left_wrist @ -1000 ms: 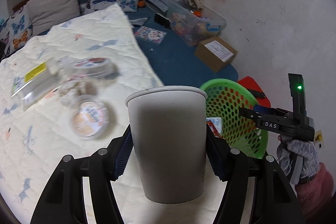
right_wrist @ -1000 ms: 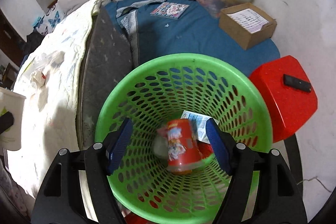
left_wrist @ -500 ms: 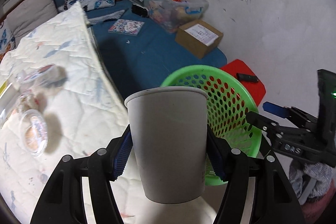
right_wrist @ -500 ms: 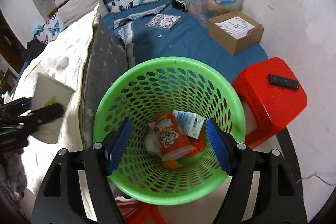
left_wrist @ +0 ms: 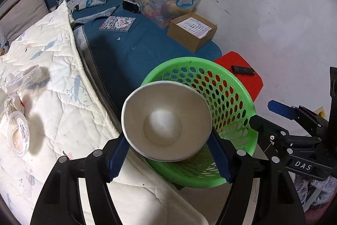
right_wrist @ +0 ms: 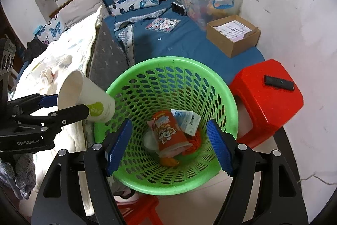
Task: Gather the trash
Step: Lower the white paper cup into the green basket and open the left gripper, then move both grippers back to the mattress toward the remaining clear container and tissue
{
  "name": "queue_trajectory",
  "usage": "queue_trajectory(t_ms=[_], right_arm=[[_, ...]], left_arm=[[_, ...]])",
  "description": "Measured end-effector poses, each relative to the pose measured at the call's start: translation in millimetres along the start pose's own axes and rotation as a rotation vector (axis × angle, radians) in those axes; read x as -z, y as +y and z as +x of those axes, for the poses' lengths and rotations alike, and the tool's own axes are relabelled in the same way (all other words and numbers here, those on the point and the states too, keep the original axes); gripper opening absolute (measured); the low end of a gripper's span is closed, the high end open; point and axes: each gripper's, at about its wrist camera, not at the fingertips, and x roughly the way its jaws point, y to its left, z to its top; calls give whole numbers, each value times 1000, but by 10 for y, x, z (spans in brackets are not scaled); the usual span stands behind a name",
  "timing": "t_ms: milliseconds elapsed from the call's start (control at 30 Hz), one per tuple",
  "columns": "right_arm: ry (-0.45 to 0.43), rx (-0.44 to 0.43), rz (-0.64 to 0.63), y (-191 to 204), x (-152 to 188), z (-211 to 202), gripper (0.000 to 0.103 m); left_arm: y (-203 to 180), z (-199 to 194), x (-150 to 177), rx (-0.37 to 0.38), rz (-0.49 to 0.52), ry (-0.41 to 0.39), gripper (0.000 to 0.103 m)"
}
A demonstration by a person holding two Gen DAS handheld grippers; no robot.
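A white paper cup (left_wrist: 166,119) lies tilted between the jaws of my left gripper (left_wrist: 167,136), its open mouth turned toward the camera. The jaws are opening and the cup sits loose between the blue pads (left_wrist: 118,159). In the right wrist view the paper cup (right_wrist: 88,98) hangs over the left rim of the green basket (right_wrist: 168,59), base pointing into it. My right gripper (right_wrist: 168,125) stands open and empty above the green basket (left_wrist: 231,81). In the basket lie a red snack cup (right_wrist: 168,134) and a white wrapper (right_wrist: 187,119).
A red stool (right_wrist: 267,98) with a black remote (right_wrist: 278,81) stands right of the basket. On the blue mat behind are a cardboard box (right_wrist: 231,35) and a clear toy bin (right_wrist: 210,1). The white quilt (left_wrist: 52,81) carries a lidded plastic tub (left_wrist: 18,136) and crumpled wrappers.
The left gripper carried the cup from over the quilt to the basket's rim. Its jaws widened and the cup tipped from upright to mouth toward the camera. The right gripper rose slightly.
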Motion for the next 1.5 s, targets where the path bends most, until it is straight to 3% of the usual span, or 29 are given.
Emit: queue_trajectory(t_ms=[433,800,1500], right_arm=[[-21,-8,-36,194,-31,-79,73],[-36,-58,-96,531,-118,-93,73],[17,-225,-359,2045,-224,416,73]], left_arm=[[146,-283,123,16,-13,-38,75],[599,-648,330,-40,-95,-99,75],[2048,-1332,878,-249,-329,-173,73]])
